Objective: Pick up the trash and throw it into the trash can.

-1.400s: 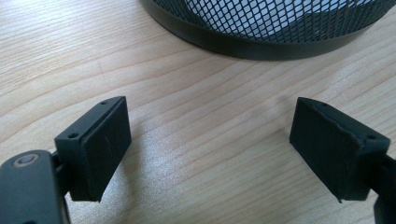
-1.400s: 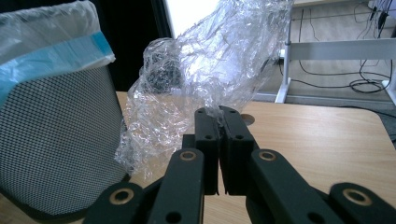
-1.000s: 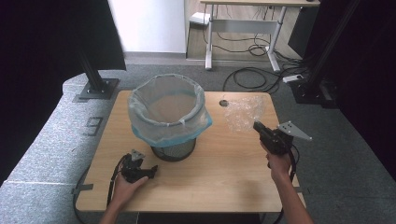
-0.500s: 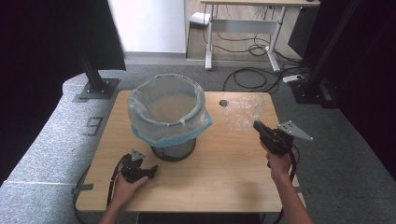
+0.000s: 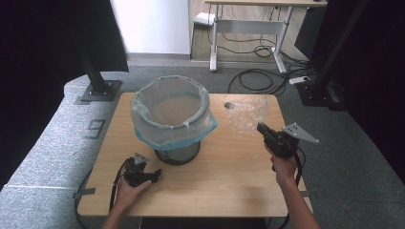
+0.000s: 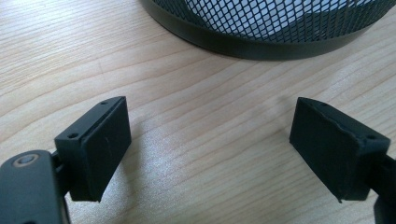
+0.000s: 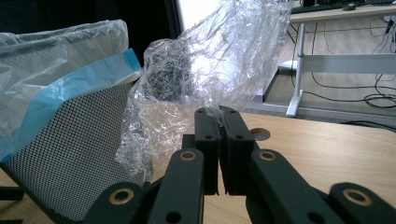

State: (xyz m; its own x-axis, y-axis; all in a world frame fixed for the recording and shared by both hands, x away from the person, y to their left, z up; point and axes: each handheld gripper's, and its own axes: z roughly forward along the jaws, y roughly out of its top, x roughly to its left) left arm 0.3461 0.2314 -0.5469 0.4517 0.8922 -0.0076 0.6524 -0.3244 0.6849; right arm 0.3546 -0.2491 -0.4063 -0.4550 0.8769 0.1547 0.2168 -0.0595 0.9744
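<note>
Right gripper (image 7: 218, 116) clamped together on an edge of the crumpled clear plastic wrap (image 5: 246, 113), held up off the table (image 5: 229, 176) just right of the mesh bin (image 5: 177, 151). Bin has a clear and blue liner bag (image 5: 172, 112) folded over its rim. Left gripper (image 6: 210, 140) jaws wide apart, nothing between, low over the table near the bin base. Risks: thin pinch on slick film could slip out; the trailing wrap could snag the liner and drag it off the rim; light bin could tip if bumped, left not bracing it
</note>
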